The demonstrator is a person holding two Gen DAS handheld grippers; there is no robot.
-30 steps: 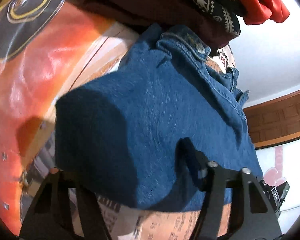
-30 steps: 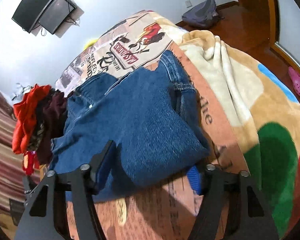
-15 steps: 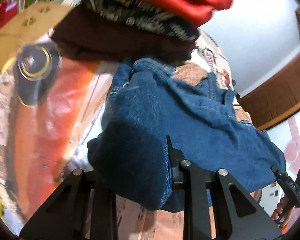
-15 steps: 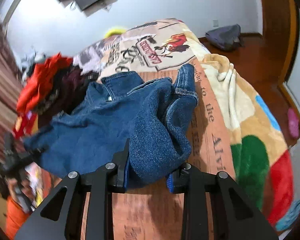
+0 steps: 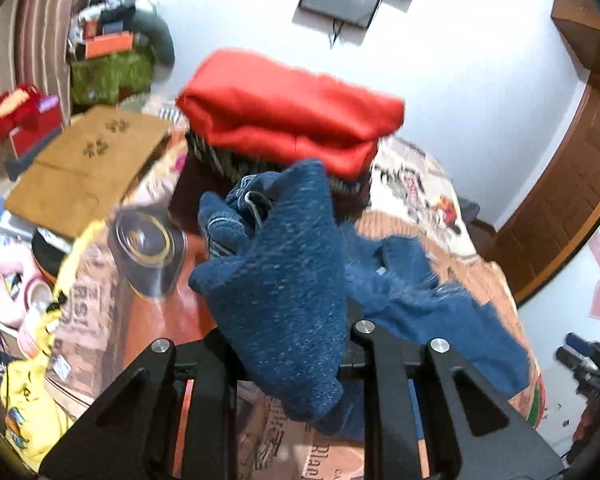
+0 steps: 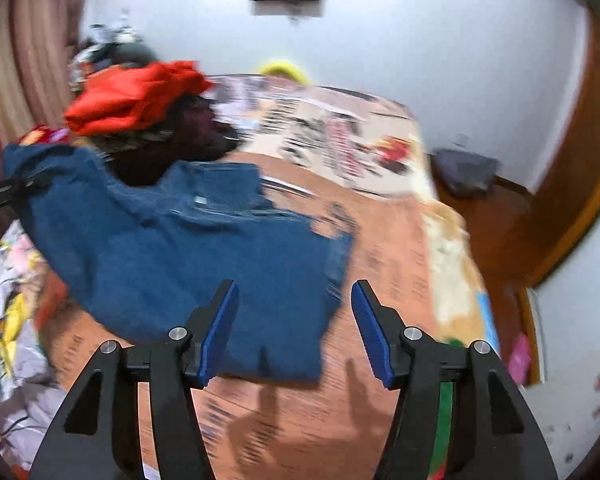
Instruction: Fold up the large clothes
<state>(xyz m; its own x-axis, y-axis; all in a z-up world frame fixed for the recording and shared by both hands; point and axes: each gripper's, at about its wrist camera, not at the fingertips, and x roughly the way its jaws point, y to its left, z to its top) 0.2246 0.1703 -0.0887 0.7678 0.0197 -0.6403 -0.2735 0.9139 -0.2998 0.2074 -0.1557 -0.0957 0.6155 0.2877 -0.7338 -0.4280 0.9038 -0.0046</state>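
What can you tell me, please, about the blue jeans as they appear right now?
The blue jeans are mid-blue denim with pale stitching, crumpled, not yet folded. One bunched part hangs lifted, pinched in the left hand-held gripper, whose jaws are closing. The rest trails down across the printed bedspread, beside the stack topped by a red garment. The right hand-held gripper is opening, its blue pads clear of the cloth.

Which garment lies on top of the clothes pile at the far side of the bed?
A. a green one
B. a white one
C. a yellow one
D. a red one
D: in the left wrist view a folded red garment crowns the pile, above a black-and-white patterned piece, behind the blue jeans.
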